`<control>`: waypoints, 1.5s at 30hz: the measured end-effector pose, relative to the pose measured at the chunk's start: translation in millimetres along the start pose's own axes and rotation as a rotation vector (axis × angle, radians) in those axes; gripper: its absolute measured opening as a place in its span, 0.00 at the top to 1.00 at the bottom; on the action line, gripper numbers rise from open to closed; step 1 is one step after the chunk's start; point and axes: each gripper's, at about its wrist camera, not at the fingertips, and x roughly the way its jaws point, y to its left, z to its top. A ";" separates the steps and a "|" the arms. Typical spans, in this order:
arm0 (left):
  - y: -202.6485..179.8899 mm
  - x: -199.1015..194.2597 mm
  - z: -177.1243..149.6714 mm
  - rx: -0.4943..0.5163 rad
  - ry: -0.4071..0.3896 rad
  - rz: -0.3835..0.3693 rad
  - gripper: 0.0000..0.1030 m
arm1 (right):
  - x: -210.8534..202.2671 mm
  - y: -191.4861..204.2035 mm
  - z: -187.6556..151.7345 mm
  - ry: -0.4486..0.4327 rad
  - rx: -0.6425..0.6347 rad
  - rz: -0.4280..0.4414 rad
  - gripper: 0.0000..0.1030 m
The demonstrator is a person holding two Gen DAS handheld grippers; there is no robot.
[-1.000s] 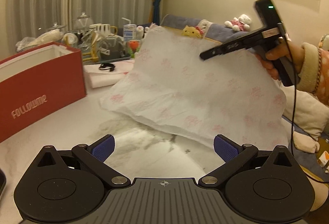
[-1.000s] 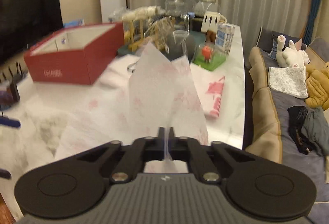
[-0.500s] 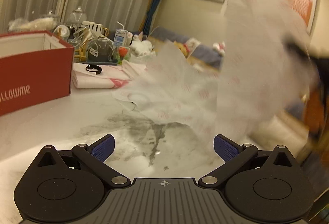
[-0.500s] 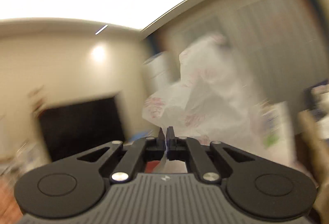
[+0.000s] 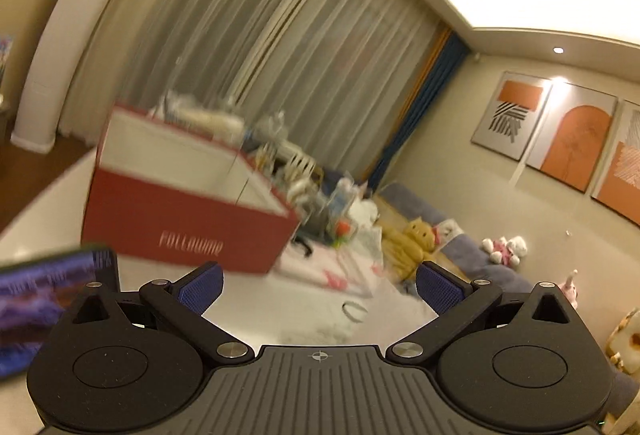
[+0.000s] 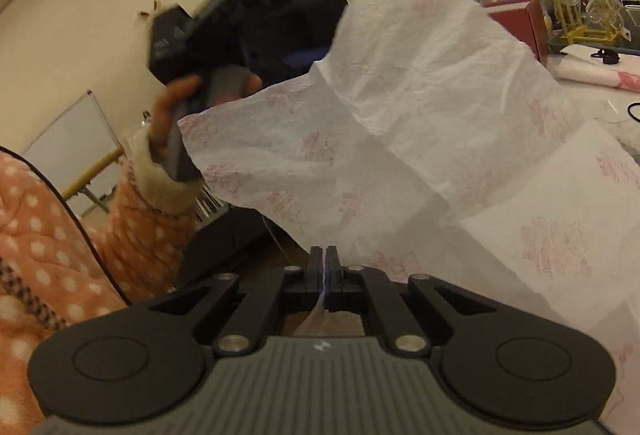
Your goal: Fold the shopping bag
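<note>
Shopping bag — thin, crinkled, white with faint pink print — is hanging in the air in front of the right gripper, whose jaws are pressed together on a pinch of its edge. From that pinch the sheet is running up and away to the right of the right wrist view, its long axis slanting from the jaws toward the marble table, where its far part is hidden by its own folds. The left gripper is raised and tilted, its jaws spread wide with nothing between them; in its own view the bag is not showing at all, only the red box and the blurred clutter behind it. Seen from the right wrist, that left gripper is sitting above and behind the bag's upper free corner, near it but apparently not touching — blur is making this hard to settle. Judging from this, the next move is turning on the left jaws dropping onto that loose upper corner, which is lying closer to the left hand than to the right.
</note>
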 end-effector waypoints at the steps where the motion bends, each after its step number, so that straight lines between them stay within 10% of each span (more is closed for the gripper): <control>1: -9.3 -3.7 2.1 0.036 -0.001 -0.021 0.00 | 8.3 0.4 0.0 0.029 -0.009 -0.016 0.99; 4: -36.1 10.2 -5.2 0.131 0.098 -0.076 0.00 | 16.8 5.0 -2.5 0.061 -0.029 -0.039 0.91; 6: -47.5 35.6 -24.9 0.186 0.240 -0.107 0.00 | 11.4 8.7 1.3 0.052 -0.045 -0.034 0.64; 12: -27.9 91.7 -81.4 0.157 0.483 -0.004 0.00 | -63.7 21.5 25.2 -0.049 -0.205 -0.025 0.41; 18: -46.4 93.2 -103.6 0.308 0.521 0.039 0.00 | -78.9 -12.1 63.2 0.038 -0.228 -0.479 0.42; 25: -66.8 91.2 -117.8 0.501 0.544 0.079 0.00 | -12.9 -132.6 88.3 0.230 -0.015 -0.739 0.44; 28: -61.1 90.5 -111.8 0.497 0.543 0.092 0.00 | -43.8 -167.4 79.0 0.175 0.160 -0.741 0.43; 36: -49.5 106.1 -105.8 0.492 0.543 0.106 0.00 | -164.3 -167.5 17.0 0.122 0.390 -1.096 0.45; 45: -39.1 95.9 -102.9 0.485 0.550 0.123 0.00 | -198.0 -53.4 9.0 -0.052 0.282 -0.711 0.24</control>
